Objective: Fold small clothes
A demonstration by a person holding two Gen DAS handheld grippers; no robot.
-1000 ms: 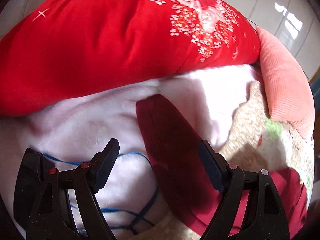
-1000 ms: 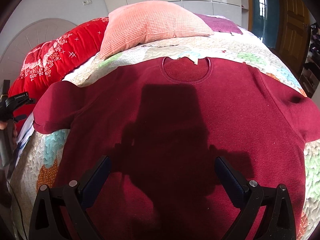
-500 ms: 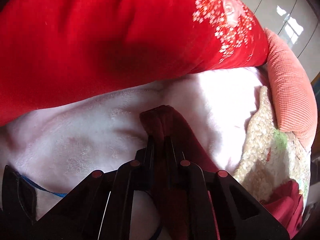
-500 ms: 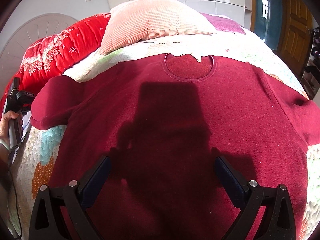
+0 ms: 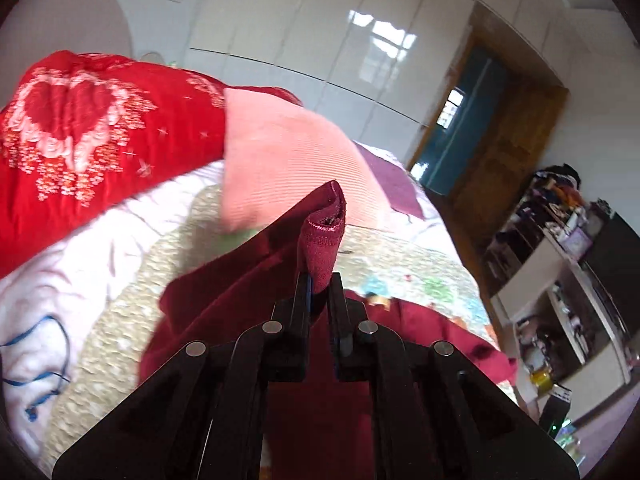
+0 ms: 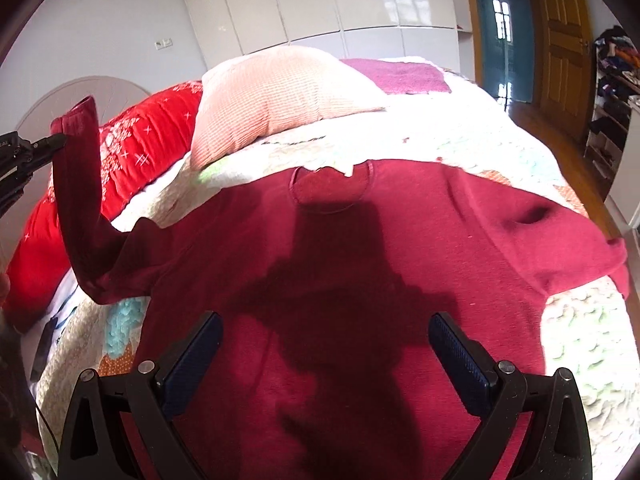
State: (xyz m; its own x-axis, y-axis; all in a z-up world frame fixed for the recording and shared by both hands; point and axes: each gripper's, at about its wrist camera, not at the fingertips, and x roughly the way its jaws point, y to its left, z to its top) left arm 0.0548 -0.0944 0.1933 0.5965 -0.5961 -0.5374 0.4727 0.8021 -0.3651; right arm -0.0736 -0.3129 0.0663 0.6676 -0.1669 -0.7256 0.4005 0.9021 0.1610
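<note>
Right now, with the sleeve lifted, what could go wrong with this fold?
1. The left gripper pinches only the cuff, so the sleeve might slip out.
2. The right gripper is open above the sweater, holding nothing down, so pulling the sleeve could drag the body along the quilt and wrinkle it.

Around you: patchwork quilt (image 6: 460, 148), pink pillow (image 6: 280, 100), red duvet (image 5: 80, 132), purple cloth (image 6: 400, 74), white wardrobe (image 6: 320, 4), wooden door (image 6: 564, 32), cluttered shelves (image 5: 560, 280).

Open sweater (image 6: 360, 280) body between right claw (image 6: 326, 354) fingers, raised sleeve (image 6: 78, 184) barring the left, pillow (image 6: 276, 100) beyond collar
</note>
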